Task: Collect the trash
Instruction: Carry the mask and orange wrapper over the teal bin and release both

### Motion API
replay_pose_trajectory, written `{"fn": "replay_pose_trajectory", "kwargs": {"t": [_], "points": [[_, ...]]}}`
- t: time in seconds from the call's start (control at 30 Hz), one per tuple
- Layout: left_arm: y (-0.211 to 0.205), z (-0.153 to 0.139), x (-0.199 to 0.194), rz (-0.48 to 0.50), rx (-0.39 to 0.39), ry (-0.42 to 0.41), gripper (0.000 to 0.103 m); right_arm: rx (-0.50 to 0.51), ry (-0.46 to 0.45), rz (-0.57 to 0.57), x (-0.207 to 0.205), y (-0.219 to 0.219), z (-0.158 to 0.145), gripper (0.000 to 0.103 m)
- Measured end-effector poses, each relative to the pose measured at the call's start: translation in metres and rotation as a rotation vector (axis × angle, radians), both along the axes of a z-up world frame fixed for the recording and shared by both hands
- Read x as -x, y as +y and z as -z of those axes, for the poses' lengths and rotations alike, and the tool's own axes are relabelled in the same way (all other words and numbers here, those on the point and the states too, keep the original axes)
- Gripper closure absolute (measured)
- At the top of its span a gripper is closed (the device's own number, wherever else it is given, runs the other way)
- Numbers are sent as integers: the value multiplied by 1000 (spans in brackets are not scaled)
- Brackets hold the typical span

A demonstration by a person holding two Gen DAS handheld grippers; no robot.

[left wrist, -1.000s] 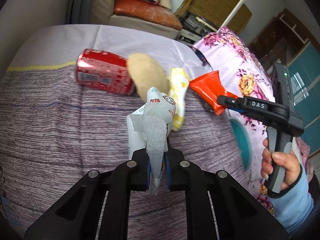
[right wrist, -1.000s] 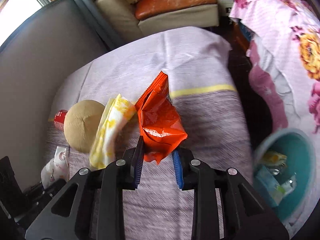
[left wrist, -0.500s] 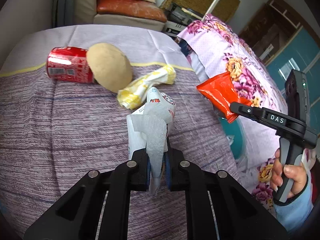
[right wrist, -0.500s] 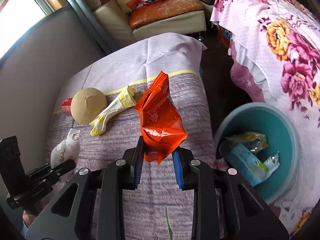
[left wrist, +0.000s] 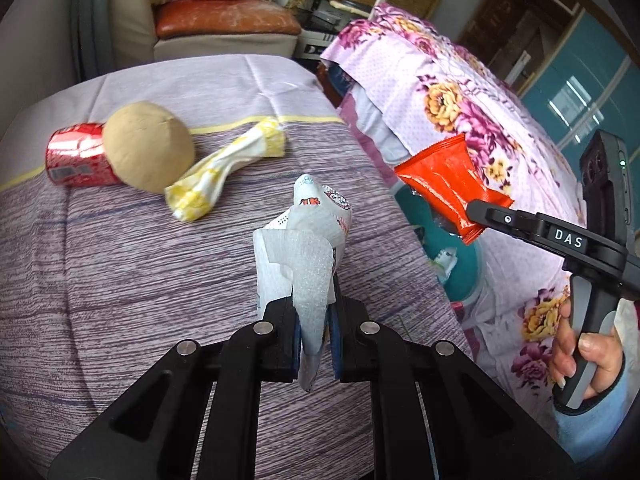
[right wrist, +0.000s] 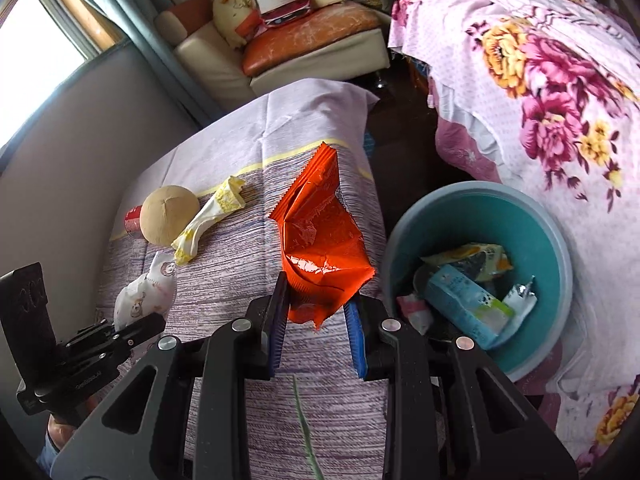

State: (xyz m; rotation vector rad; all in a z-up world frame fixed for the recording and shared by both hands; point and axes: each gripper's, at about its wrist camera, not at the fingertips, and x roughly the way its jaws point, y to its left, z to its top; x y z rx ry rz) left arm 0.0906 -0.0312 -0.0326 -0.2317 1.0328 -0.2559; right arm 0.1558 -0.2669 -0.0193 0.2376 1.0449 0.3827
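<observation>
My left gripper is shut on a crumpled white wrapper and holds it above the striped table. My right gripper is shut on an orange snack bag and holds it over the table's right edge, beside a teal bin that holds several wrappers. The orange bag and the right gripper also show in the left wrist view. On the table lie a yellow-white wrapper, a tan round ball and a red can.
A bed with a pink floral cover stands right of the bin. A sofa with cushions is beyond the table's far end. A grey wall runs along the table's left side.
Both grippers have moved right toward the bin with their wrappers. The bin now shows fully in the right wrist view, and the table trash lies further left.
</observation>
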Motion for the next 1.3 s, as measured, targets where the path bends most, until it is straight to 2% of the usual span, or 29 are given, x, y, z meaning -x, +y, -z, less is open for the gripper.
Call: {"fn": "replay_pose_trajectory", "kwargs": {"t": [0.4, 0.7, 0.87, 1.1, 1.3], "points": [[-47, 0, -9, 76, -49, 13, 91, -32, -41, 65, 18, -48, -1, 78], [-105, -2, -27, 181, -73, 12, 91, -36, -53, 161, 26, -98, -2, 78], [-143, -6, -45, 244, -62, -7, 91, -37, -40, 207, 25, -123, 3, 78], [-185, 11, -63, 299, -35, 24, 91, -27, -22, 243, 17, -146, 9, 78], [-203, 26, -71, 335, -29, 59, 91, -13, 1, 259, 9, -156, 15, 78]]}}
